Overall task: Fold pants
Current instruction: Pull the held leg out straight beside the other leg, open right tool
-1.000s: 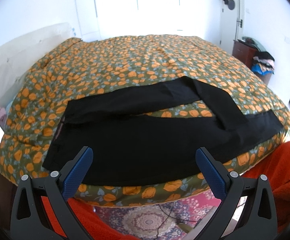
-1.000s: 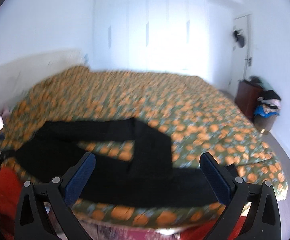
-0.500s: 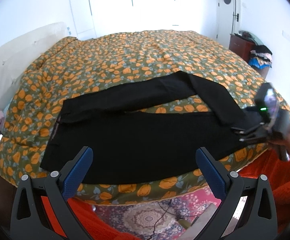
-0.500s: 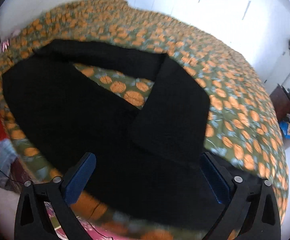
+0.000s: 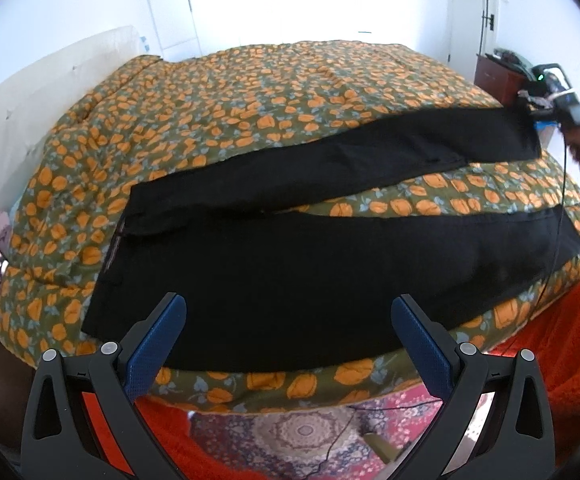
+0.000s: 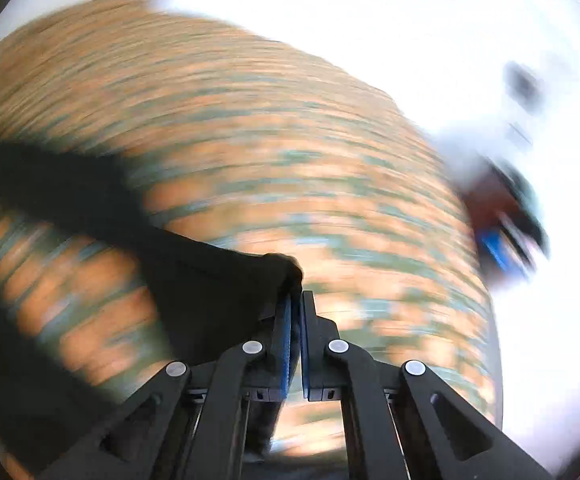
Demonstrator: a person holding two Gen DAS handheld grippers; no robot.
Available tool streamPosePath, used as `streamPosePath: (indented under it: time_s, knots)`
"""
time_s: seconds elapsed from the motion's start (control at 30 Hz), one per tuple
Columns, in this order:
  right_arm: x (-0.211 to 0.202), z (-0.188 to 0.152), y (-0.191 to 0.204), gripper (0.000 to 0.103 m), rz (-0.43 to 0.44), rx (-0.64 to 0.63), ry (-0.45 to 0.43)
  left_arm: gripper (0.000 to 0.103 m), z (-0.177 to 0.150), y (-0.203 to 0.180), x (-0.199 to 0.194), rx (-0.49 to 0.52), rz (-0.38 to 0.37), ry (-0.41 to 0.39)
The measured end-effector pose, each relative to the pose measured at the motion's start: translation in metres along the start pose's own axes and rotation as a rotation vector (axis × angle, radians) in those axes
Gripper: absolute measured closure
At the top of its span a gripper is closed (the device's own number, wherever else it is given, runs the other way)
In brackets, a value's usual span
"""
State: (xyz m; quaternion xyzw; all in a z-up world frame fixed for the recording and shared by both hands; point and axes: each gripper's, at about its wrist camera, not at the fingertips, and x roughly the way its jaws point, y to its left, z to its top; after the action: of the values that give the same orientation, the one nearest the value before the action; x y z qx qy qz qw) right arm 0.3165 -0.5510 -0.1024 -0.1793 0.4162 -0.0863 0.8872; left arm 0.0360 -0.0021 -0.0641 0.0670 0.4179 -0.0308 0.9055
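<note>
Black pants (image 5: 330, 276) spread flat across the near side of a bed under an orange-flowered green quilt (image 5: 274, 92), waistband toward the headboard end at picture left. Near leg lying along the quilt's front edge; far leg stretched straight toward the right, its cuff lifted off the quilt and pinched by the right gripper (image 5: 546, 110) at the far right, above the bed's corner. Left gripper (image 5: 290, 344) low in front of the quilt's near edge, blue pads spread wide, nothing between them, hanging clear of the fabric. Patterned rug (image 5: 302, 428) and orange fleece (image 5: 562, 360) below the quilt's front edge. From the right wrist, everything smeared by motion blur apart from the tool: right gripper (image 6: 296, 300) pressed together on a fold of the black pants (image 6: 206, 280), cloth bunching over the fingertips and trailing off left across the blurred quilt (image 6: 290, 152).
</note>
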Motion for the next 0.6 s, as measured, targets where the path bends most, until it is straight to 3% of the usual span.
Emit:
streamPosePath:
  time_s: [0.07, 0.13, 0.23, 0.33, 0.4, 0.53, 0.6]
  knots:
    - [0.024, 0.009, -0.069, 0.078, -0.129, 0.159, 0.078, 0.001, 0.002, 0.001, 0.008, -0.011, 0.000, 0.012]
    - [0.025, 0.001, -0.098, 0.061, -0.197, 0.230, 0.118, 0.001, 0.002, 0.005, 0.018, -0.033, -0.008, 0.034]
    - [0.015, -0.013, -0.087, 0.047, -0.122, 0.233, 0.130, 0.001, 0.003, 0.016, 0.043, -0.070, -0.015, 0.081]
    - [0.012, -0.031, -0.035, 0.046, 0.091, 0.210, 0.188, 0.001, 0.019, 0.034, 0.074, -0.092, 0.017, 0.077]
    - [0.010, -0.034, 0.017, 0.046, 0.295, 0.204, 0.238, 0.001, 0.040, 0.050, 0.100, -0.115, 0.054, 0.050]
    - [-0.016, -0.008, 0.152, 0.046, 0.711, 0.167, 0.279, 0.001, 0.096, 0.083, 0.162, -0.205, 0.172, -0.056]
    - [-0.031, 0.016, 0.223, 0.044, 0.932, 0.182, 0.270, 0.001, 0.110, 0.099, 0.195, -0.280, 0.235, -0.076]
